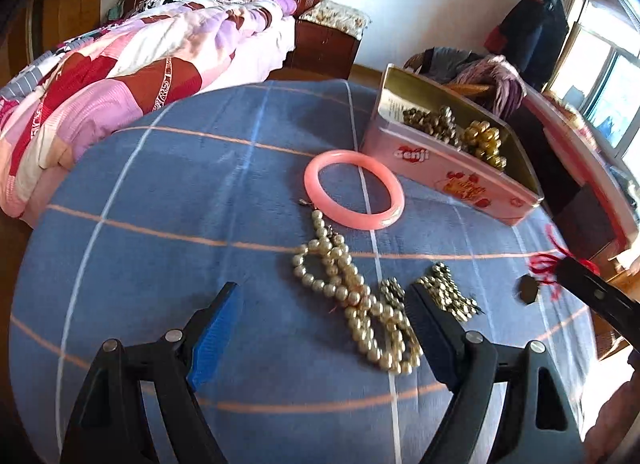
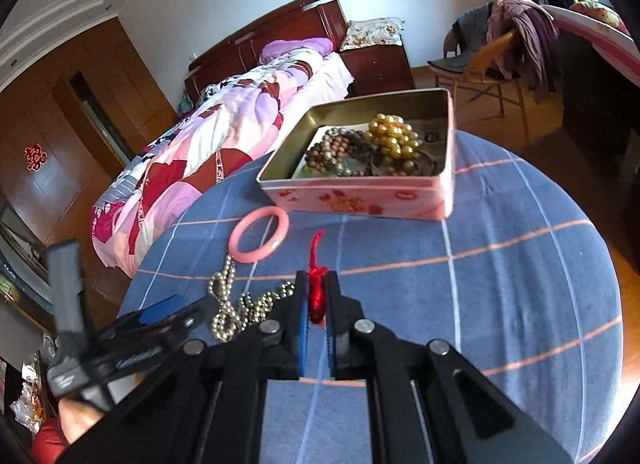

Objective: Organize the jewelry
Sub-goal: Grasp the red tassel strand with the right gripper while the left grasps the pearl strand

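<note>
Pink tin box (image 1: 448,168): white lettering "denji" on its side wall. Wardrobe door (image 2: 44,168), far left: red paper double-happiness character (image 2: 35,157). Other print illegible.

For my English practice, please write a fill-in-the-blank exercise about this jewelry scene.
1. The right tool is shut on a ____ cord.
2. The bangle on the cloth is ____.
3. The left tool is ____ above the pearl necklace.
4. The tin holds ____.

Missing words: red; pink; open; beads

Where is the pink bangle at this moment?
In both views the pink bangle lies flat on the blue checked cloth, between the pearl necklace and the pink tin.
</note>
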### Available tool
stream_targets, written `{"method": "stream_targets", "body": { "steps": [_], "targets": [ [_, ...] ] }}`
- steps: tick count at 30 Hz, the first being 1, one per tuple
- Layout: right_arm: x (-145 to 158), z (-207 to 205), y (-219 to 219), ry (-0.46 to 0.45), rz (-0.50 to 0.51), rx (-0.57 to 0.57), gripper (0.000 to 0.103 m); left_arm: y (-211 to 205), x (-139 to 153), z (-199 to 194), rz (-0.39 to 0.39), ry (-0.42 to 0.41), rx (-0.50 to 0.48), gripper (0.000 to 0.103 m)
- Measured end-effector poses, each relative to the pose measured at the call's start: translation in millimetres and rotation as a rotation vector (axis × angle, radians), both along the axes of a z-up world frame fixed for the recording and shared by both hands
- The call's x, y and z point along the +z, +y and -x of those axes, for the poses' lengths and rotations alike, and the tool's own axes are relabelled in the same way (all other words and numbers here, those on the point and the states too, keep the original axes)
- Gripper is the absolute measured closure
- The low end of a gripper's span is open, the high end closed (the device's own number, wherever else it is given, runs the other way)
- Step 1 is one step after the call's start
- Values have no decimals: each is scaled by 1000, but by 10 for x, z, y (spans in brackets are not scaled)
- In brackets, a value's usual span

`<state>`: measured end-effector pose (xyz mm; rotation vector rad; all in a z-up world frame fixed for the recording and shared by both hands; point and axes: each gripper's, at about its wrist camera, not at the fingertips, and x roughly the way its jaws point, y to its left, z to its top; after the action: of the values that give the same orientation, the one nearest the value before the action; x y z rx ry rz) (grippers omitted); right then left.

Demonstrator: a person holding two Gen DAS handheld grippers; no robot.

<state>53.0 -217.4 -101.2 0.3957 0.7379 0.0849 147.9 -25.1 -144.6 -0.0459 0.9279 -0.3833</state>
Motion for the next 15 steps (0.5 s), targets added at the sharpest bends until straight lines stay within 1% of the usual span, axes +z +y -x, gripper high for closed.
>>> {"method": "stream_targets", "body": {
  "steps": [2,4,6,7,8,10,11,13,14,15],
  "targets": [
    [-21,17,-5,2,-7,0,93,-76,-7,-16,-40,-18,-3,21],
    [-33,23,-3,3,-11,0,93,-134,-16,-14,-75,-39,-8,24],
    [-42,21,4,6,-21,1,93,-185,-19,1,-120,-62,-18,36],
    [-50,29,-12,6,-25,1,93,-188,-12,8,-110,-65,-31,42],
    [-43,29,-8,5,-28,2,93,-191,-3,18,-115,-71,-44,52],
    [-32,46,0,0,-32,5,93,-176,2,18,-108,-74,-58,63],
    [-21,54,10,-2,-33,6,93,-161,8,23,-100,-74,-69,75],
    [-3,78,19,-7,-38,8,93,-138,24,43,-86,-71,-89,80],
    [13,97,20,-12,-42,8,93,-125,34,56,-78,-72,-92,90],
    [29,117,20,-16,-42,7,93,-86,56,96,-60,-71,-94,93]
  ]
}}
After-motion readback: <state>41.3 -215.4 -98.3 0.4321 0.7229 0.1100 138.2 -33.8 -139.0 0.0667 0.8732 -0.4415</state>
